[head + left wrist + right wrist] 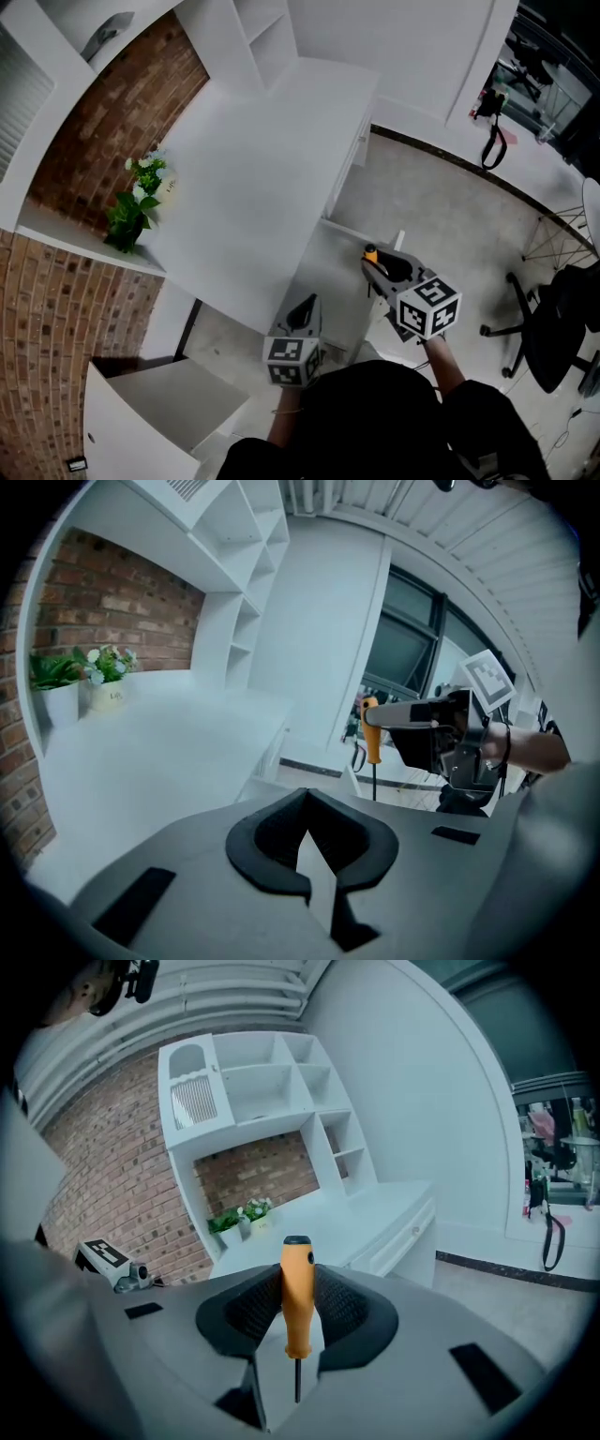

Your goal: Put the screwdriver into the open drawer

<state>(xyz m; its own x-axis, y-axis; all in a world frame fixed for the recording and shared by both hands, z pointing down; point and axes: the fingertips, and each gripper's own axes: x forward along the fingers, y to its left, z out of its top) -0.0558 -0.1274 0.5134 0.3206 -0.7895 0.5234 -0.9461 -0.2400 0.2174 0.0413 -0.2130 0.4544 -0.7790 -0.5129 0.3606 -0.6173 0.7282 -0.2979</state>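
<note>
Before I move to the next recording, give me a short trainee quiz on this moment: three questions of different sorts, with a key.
1. True or false: the screwdriver lies flat on the white desk.
2. What stands on the desk beside the brick wall? A) a lamp B) a potted plant with white flowers C) a mug
3. Fill in: the ____ gripper has nothing between its jaws.
Key: 1 false, it stands upright, clamped between the jaws of the right gripper; 2 B; 3 left, the left gripper is empty.
</note>
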